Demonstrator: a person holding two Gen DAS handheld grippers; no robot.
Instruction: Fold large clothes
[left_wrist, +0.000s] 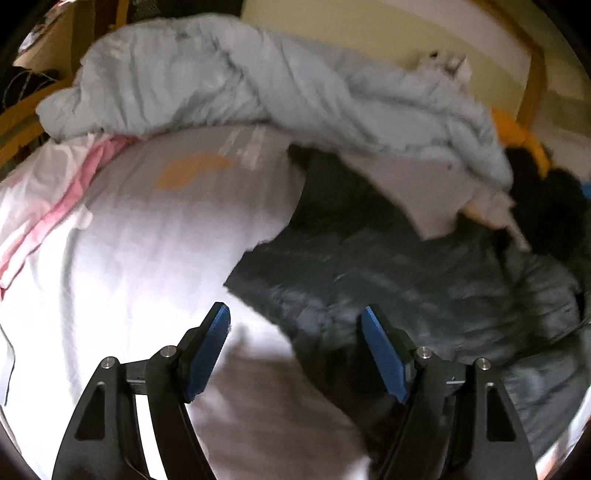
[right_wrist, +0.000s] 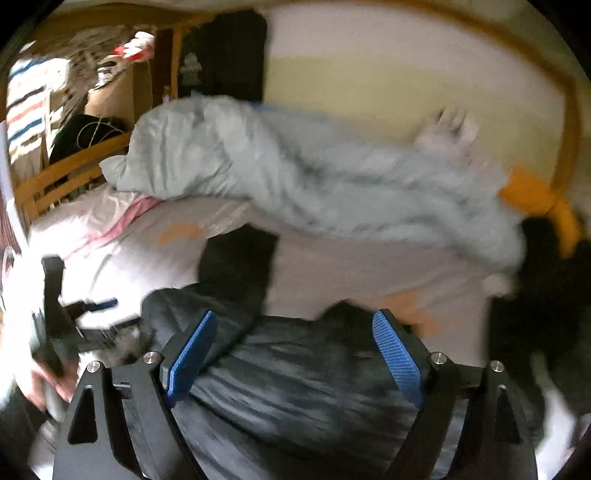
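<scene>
While both frames are blurring, the left gripper (left_wrist: 295, 314) is hovering with its jaws spread apart over the edge where a dark jacket (left_wrist: 424, 280) is lying on the white bedsheet (left_wrist: 129, 258), gripping nothing. The right gripper (right_wrist: 295, 321) (jaws likewise parted, empty) is hanging over the same jacket (right_wrist: 295, 387). A pale blue quilt (left_wrist: 258, 81) is lying bunched behind, possibly overlapping the jacket's far edge.
</scene>
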